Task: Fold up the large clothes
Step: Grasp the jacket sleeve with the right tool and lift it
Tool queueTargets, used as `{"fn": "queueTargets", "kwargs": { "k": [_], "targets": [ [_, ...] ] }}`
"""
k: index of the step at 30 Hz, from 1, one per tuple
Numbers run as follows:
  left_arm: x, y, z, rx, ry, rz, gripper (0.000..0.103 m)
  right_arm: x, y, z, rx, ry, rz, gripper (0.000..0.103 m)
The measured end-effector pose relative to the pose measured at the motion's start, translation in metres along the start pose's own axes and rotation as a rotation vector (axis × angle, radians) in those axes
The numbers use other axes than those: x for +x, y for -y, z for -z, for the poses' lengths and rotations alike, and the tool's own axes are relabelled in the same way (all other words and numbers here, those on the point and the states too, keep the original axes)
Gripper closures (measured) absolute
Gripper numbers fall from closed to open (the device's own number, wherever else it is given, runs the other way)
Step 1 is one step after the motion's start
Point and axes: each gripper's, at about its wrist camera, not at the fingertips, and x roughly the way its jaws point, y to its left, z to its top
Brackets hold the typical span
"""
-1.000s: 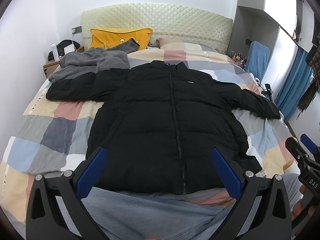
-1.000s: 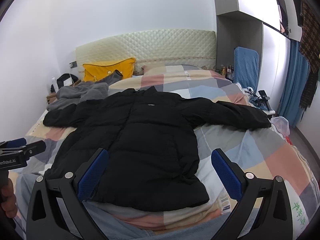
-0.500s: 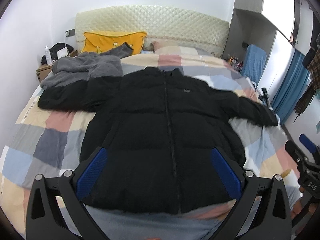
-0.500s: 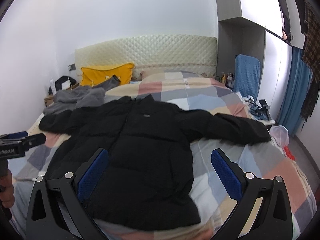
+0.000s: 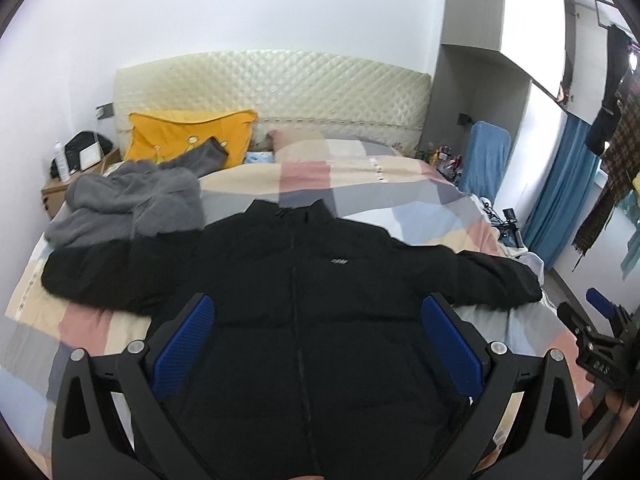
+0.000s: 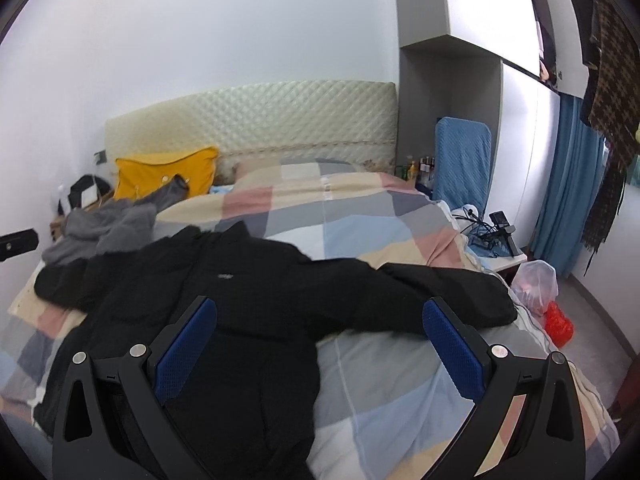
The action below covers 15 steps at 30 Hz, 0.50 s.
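Note:
A black puffer jacket [image 5: 304, 312] lies flat and zipped on the checkered bed, both sleeves spread out sideways. It also shows in the right wrist view [image 6: 240, 300]. My left gripper [image 5: 318, 344] is open and empty, held over the jacket's middle. My right gripper [image 6: 320, 344] is open and empty, above the jacket's right side and right sleeve [image 6: 444, 296]. The right gripper also shows at the right edge of the left wrist view [image 5: 596, 340]. The jacket's hem is hidden below both gripper frames.
A grey fleece garment [image 5: 128, 200] lies on the jacket's left sleeve, next to a yellow pillow [image 5: 188, 140] by the headboard [image 5: 272, 88]. A nightstand [image 5: 60, 188] stands far left. A blue chair [image 6: 462, 160], cables and plastic bags [image 6: 536, 280] are right of the bed.
Both grippers have moved forward and tilted up over the jacket, so the hem and grey trousers have dropped out of view. Both stay open.

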Motion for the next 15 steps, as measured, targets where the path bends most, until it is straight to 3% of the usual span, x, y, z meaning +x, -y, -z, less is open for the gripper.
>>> {"fn": "queueTargets", "kwargs": {
  "k": [5, 11, 15],
  "targets": [
    [0.022, 0.008, -0.001, 0.035, 0.014, 0.010, 0.000, 0.033, 0.031, -0.003, 0.056, 0.054, -0.002, 0.000],
    [0.055, -0.010, 0.033, -0.012, -0.054, 0.090, 0.000, 0.080, 0.056, 0.010, 0.010, 0.065, 0.116, 0.000],
    [0.073, -0.030, 0.062, -0.036, -0.070, 0.029, 0.000, 0.106, 0.075, 0.019, 0.014, 0.033, 0.142, 0.000]
  ]
}}
